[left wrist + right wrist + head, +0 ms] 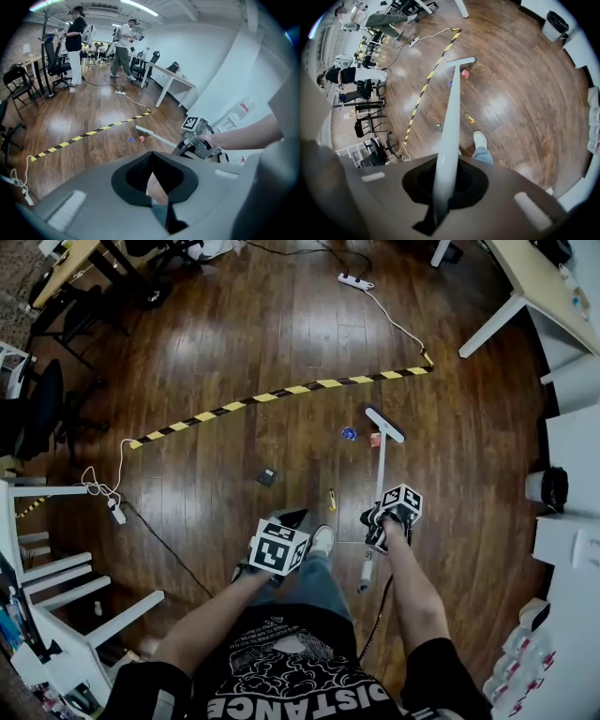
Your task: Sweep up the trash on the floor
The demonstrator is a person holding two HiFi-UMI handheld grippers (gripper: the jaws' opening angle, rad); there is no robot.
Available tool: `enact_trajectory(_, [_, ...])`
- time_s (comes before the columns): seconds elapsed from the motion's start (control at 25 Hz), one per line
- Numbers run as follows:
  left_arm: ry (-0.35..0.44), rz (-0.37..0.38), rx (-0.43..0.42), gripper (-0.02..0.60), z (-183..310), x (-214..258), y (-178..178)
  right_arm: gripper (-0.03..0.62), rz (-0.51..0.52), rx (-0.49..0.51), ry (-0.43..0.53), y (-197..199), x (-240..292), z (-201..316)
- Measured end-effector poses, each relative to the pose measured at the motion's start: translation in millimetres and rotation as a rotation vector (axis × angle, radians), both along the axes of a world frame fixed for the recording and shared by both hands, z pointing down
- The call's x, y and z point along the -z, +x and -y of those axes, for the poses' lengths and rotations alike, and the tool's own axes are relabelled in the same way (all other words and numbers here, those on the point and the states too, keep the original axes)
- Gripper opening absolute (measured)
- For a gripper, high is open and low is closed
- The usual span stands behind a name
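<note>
My right gripper is shut on a white broom handle; the broom head rests on the wood floor ahead. Just left of the head lie a red scrap and a blue scrap. Nearer me are a yellow scrap and a dark square piece. My left gripper hangs by my left leg with its jaws together and nothing between them. Its view shows the right gripper and both small scraps.
A yellow-black tape strip crosses the floor beyond the trash. A power strip and white cable lie farther off. White furniture stands left, a table leg and black bin right. My white shoe is near. People stand far off.
</note>
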State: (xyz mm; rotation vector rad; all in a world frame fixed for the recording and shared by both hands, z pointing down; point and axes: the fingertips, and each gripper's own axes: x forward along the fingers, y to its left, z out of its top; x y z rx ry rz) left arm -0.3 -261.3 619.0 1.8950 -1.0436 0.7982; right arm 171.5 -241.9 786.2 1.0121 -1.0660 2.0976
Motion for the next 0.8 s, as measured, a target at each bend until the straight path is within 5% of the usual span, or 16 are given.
enact_trajectory(0.4, [-0.066,0.088,0.093,0.006,-30,-15,-22,0.0,-0.004,0.16,-0.047,2,-41,-4])
enact_trajectory(0.52, [-0.073,0.088,0.117,0.006,-36,-17,-21,0.0,-0.021,0.255,-0.064,1,-46,-27])
enact_trajectory(0.8, [-0.05,0.049,0.108,0.006,-43,-13,0,0.0,-0.007,0.3,-0.122,0,-40,-65])
